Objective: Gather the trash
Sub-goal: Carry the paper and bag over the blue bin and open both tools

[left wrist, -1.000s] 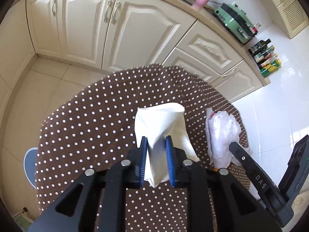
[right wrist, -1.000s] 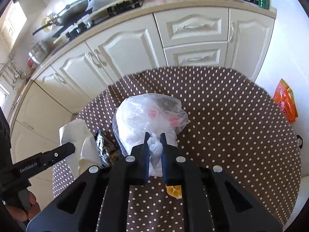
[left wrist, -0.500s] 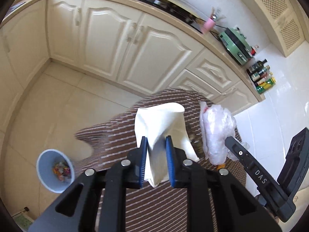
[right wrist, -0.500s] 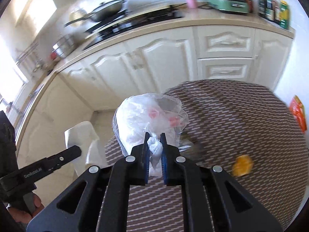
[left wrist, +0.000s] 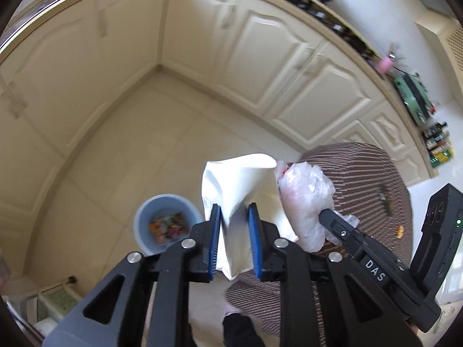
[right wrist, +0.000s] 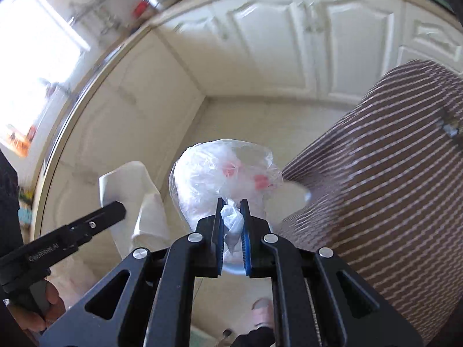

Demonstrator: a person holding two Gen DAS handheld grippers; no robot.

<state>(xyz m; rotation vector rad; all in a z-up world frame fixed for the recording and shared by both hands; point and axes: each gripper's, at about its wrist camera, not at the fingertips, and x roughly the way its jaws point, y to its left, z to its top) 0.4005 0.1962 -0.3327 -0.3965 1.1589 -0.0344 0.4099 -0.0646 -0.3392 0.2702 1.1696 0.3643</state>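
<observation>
Pinching a white napkin (left wrist: 235, 190), the left gripper (left wrist: 233, 225) has its blue pads (left wrist: 214, 243) narrowed onto the folded paper, which stands up between them and flares out above. Just to its right in the left wrist view, the right gripper (left wrist: 328, 215) reaches in with a crumpled clear bag (left wrist: 303, 193) hanging at its tip, the bag touching or nearly touching the napkin's edge.

From the right wrist view, the right gripper (right wrist: 231, 222) is pressed nearly together on a twisted bunch of that bag (right wrist: 222, 176), whose bulk balloons beyond the pads with pink patches inside. The left gripper (right wrist: 117, 208) shows at the left with the napkin (right wrist: 130, 190) held off the floor.

Below and left of the napkin, a blue bin (left wrist: 166, 225) stands on the tiled floor (left wrist: 139, 138) with colourful wrappers in it; both loads seem to hang close above or beside it, though blur makes the exact offset hard to judge.

Farther right lies the brown dotted worktop (left wrist: 367, 179), streaked by blur, with a small orange scrap (left wrist: 400, 231) and a dark scrap (left wrist: 386, 199) on it. Cream cabinets (left wrist: 260, 52) line the far walls.
</observation>
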